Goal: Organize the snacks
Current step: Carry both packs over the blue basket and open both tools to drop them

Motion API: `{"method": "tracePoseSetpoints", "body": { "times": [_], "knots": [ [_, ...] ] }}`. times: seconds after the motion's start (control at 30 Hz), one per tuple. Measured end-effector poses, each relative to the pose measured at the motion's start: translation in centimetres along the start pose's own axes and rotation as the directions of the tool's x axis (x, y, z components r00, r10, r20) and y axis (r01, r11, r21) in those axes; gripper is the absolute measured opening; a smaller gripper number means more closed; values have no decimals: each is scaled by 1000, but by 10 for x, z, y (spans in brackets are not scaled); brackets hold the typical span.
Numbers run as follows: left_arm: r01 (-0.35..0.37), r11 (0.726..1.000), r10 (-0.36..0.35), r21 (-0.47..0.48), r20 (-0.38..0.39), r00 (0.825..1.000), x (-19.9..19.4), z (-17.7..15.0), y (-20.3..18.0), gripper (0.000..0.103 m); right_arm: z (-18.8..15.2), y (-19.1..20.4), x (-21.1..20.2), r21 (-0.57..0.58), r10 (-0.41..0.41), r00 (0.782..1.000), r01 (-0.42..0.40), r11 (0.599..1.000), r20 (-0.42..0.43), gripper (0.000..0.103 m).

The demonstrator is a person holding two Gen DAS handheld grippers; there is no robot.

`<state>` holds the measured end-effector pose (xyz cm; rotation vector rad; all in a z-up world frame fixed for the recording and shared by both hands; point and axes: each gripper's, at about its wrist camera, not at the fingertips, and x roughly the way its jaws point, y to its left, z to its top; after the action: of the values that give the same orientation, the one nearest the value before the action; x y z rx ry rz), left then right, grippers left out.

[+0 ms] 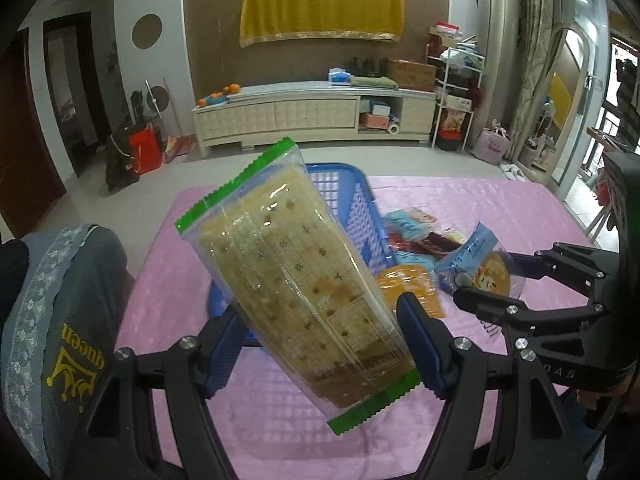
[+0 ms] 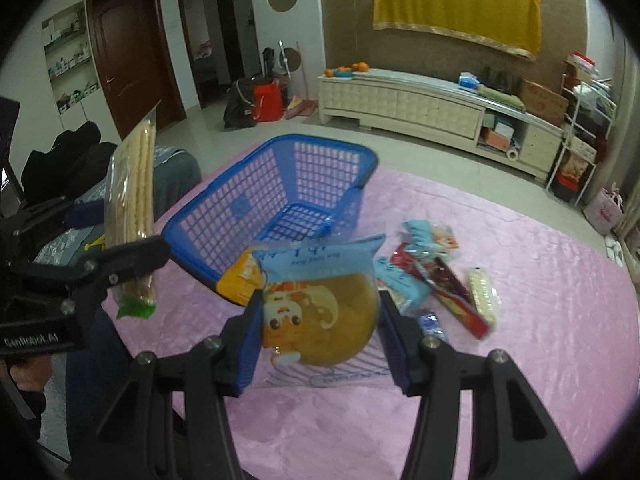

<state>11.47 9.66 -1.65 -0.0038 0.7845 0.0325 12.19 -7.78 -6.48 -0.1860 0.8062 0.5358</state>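
Note:
My left gripper (image 1: 320, 356) is shut on a clear cracker pack with green ends (image 1: 296, 276), held tilted above the near side of the blue basket (image 1: 352, 208). The pack also shows edge-on in the right wrist view (image 2: 132, 208). My right gripper (image 2: 320, 332) is shut on a round cake pack with a cartoon face and blue top (image 2: 320, 312), held above the pink tablecloth (image 2: 520, 340) just in front of the empty blue basket (image 2: 280, 188). It shows in the left wrist view too (image 1: 480, 272).
Several loose snack packs lie right of the basket: an orange pack (image 2: 240, 280), light blue packs (image 2: 404, 284), a red bar (image 2: 452, 296) and a small cracker pack (image 2: 484, 292). A chair with a grey cover (image 1: 60, 320) stands at the table's left edge.

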Motion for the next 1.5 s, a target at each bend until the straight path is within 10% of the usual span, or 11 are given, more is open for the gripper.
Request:
{"method": "tracePoseSetpoints", "body": {
  "times": [1.5],
  "knots": [
    [99,992,-87,77,-142,986,113,58,69,58,86,27,124,-77,0,994,-8,997,-110,58]
  ]
}}
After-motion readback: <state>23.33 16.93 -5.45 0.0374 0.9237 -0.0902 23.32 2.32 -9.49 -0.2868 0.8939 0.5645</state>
